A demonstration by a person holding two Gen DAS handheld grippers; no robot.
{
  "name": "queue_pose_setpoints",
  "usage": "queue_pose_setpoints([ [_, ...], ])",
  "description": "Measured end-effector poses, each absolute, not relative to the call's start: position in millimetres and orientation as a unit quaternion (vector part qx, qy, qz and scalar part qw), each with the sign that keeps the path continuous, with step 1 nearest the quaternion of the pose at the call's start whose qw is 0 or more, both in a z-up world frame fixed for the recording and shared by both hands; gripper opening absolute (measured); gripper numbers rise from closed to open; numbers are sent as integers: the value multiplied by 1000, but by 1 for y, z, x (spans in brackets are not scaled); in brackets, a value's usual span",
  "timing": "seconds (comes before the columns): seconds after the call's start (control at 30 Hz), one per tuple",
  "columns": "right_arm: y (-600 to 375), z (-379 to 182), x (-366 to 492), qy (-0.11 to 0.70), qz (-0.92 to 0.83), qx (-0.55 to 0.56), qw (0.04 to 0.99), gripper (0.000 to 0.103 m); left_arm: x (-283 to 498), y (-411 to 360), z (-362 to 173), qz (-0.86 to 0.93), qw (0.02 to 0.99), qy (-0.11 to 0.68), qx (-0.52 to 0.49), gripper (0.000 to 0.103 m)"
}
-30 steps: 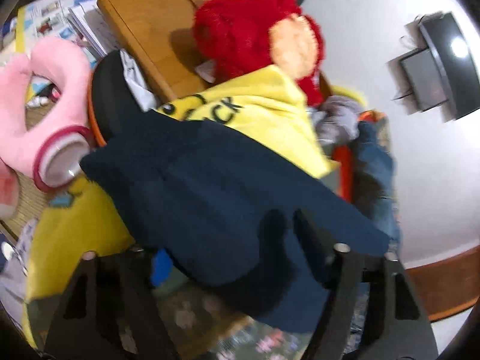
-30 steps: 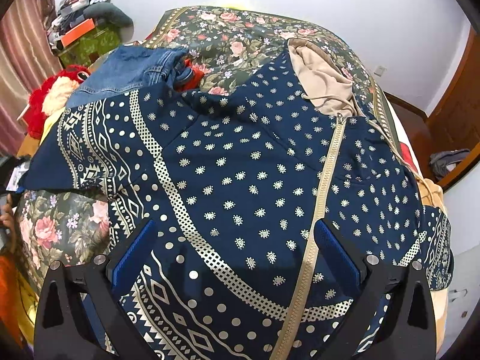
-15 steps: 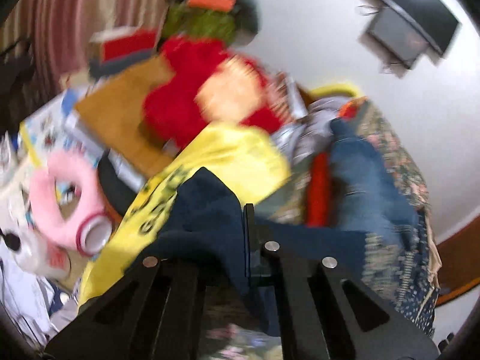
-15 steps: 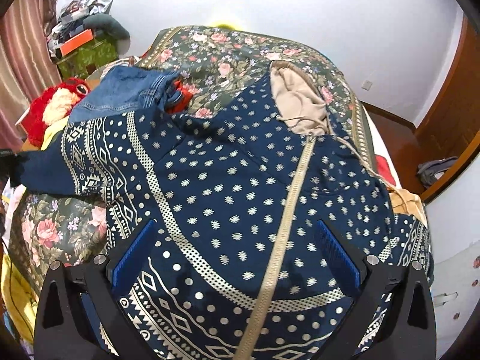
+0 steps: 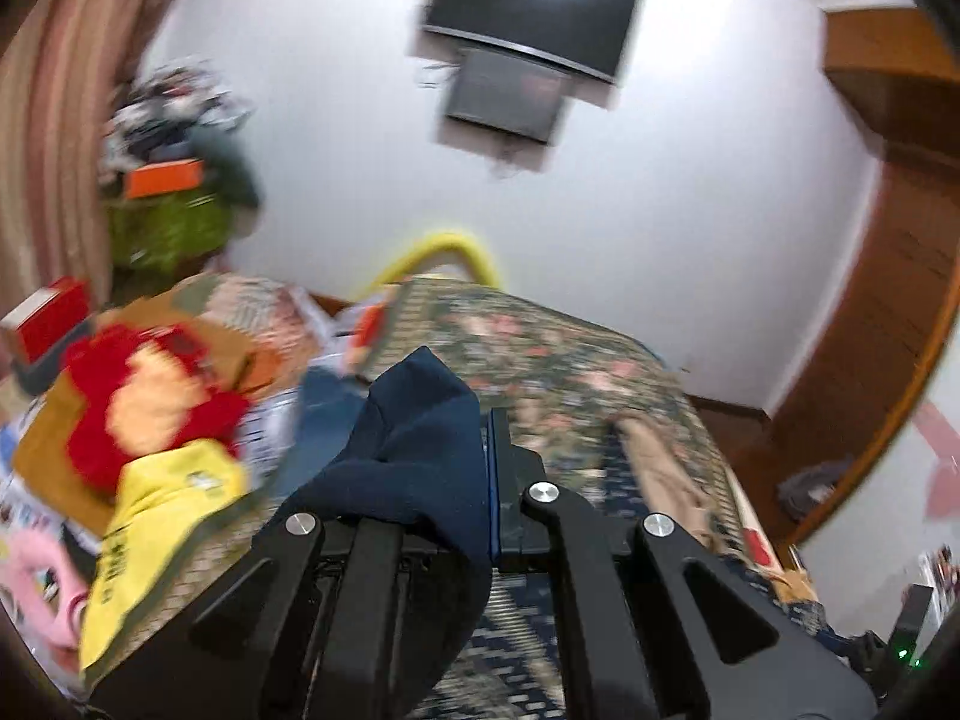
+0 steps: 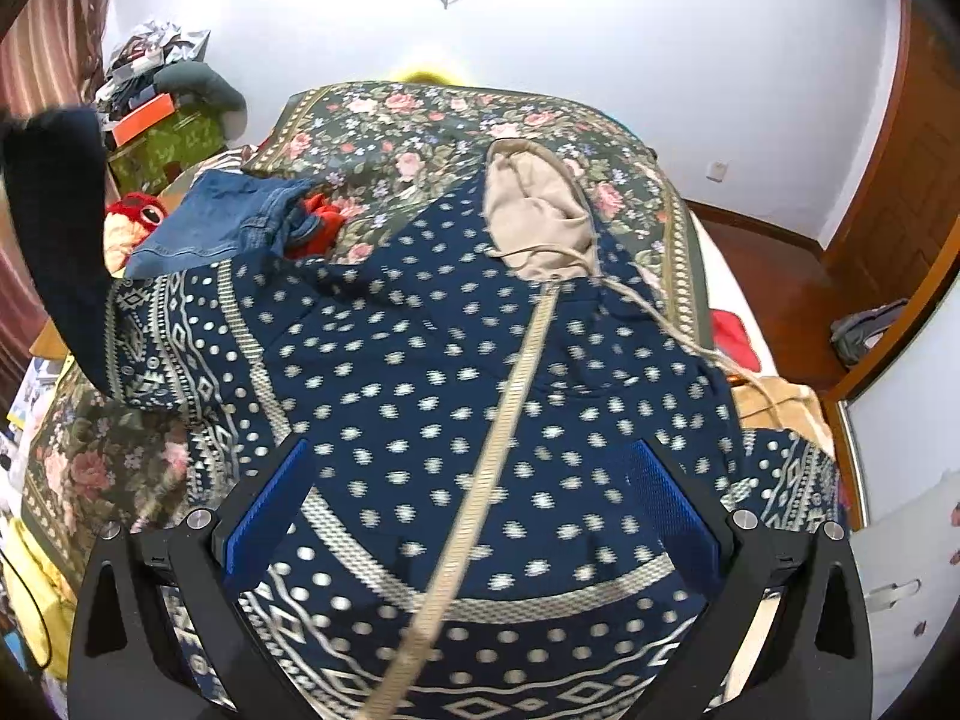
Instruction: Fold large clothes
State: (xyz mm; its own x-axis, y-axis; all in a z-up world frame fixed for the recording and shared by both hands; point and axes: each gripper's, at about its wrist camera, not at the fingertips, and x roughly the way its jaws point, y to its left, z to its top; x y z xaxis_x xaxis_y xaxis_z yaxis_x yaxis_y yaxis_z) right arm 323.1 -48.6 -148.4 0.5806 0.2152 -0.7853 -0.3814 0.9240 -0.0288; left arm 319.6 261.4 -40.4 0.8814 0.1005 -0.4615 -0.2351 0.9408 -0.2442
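A big navy zip jacket (image 6: pixel 456 360) with pale dots and bands lies spread, front up, on the floral bedspread (image 6: pixel 450 114). Its beige-lined hood (image 6: pixel 534 222) points to the far wall, and the zip (image 6: pixel 516 396) runs down the middle. My left gripper (image 5: pixel 483 438) is shut on the plain navy sleeve cuff (image 5: pixel 420 438) and holds it high. That raised sleeve (image 6: pixel 60 210) shows at the left edge of the right wrist view. Over the jacket's lower front my right gripper (image 6: pixel 468 450) hangs open with nothing between its blue pads (image 6: pixel 264 510).
Folded jeans (image 6: pixel 222 222) and a red item lie on the bed by the jacket's left shoulder. A red plush toy (image 5: pixel 138 396) and a yellow garment (image 5: pixel 156 510) sit beside the bed on the left. A TV (image 5: pixel 528 18) hangs on the far wall; a wooden door (image 6: pixel 888 180) is to the right.
My left gripper closed on the sleeve cuff, then rose and swung from the bedside clutter toward the bed, rolling as it went. The right gripper drew back a little over the jacket.
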Motion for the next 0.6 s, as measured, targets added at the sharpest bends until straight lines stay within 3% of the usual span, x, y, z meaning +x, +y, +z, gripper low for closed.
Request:
queue_pose_setpoints([
  [0.27,-98,-156,335,438,154,-60,884,103,386,122,-67,-17,955,287,-73,3],
  [0.6,-148,-174,333,462,127,-49,876,103,418,-11,-174,-118,892,437,11,3],
])
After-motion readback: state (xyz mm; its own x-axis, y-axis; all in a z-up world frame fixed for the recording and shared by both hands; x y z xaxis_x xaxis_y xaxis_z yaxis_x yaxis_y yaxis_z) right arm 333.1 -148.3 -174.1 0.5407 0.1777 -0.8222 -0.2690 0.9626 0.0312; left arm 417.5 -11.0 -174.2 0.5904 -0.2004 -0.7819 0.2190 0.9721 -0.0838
